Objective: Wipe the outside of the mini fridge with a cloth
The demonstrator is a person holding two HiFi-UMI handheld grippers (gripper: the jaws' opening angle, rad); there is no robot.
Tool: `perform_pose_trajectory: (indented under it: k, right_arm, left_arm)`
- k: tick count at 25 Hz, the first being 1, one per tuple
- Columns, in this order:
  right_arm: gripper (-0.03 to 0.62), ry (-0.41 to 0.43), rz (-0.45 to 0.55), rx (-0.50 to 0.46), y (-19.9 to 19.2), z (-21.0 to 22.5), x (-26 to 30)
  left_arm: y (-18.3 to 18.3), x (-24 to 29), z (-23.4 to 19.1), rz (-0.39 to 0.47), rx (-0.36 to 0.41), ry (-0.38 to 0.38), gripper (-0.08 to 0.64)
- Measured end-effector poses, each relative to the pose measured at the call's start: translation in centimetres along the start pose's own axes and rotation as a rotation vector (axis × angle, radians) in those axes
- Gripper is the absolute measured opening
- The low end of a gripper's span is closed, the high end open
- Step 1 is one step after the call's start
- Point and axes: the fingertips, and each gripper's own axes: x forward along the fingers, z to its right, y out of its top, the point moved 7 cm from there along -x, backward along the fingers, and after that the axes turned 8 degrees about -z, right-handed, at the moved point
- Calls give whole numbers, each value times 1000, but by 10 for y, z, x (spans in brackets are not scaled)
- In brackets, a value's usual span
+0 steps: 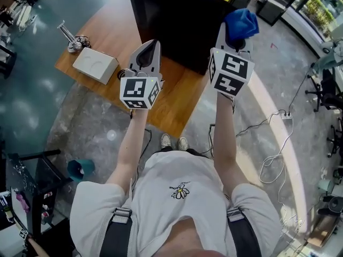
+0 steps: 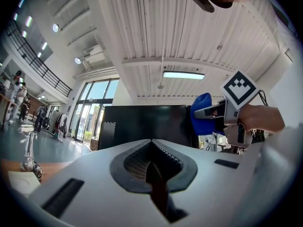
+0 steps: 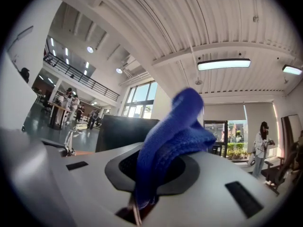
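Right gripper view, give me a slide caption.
Right gripper shut on a blue cloth, black mini fridge behind it.

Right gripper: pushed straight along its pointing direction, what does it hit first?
Probably the black mini fridge, near its right edge, the clamped blue cloth touching first. Depth unclear; it could slip past.

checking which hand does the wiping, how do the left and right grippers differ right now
The left gripper has its jaws together on nothing; the right gripper has its jaws shut on a blue cloth. The right gripper is up at the black mini fridge; the left gripper hangs back over the wooden platform. Both carry a marker cube.
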Motion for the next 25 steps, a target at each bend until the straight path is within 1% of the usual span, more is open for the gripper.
perform_pose_trajectory:
  k: [3,6,9,11,14,18,22,25]
  right_arm:
    - [67,113,47,5,12,-34,1]
    - [67,228,63,-30,20,-83,14]
    - [67,325,65,-43,27,-137,36]
    - [67,365,59,-53,31,-171,61]
    - [67,402,23,-92,27,-216,104]
    - [67,452,-43,-107,20,-262,149]
    - [67,436,-52,-176,18,-285,177]
    - [67,421,-66,-194,18,-294,191]
  left_arm:
    - [-1,-3,-10,-8,3,21,2]
    - [-2,-10,-28,-12,12,55,2]
    - [-4,-23,-58,-16,24,109,2]
    - [-9,-32,-84,-25,31,153,2]
    - [-21,-42,-120,-42,27,215,2]
    - [-33,-49,-156,-53,6,290,2]
    - [-39,-50,-173,-64,-6,320,2]
    - [-44,-50,-181,-71,-12,332,2]
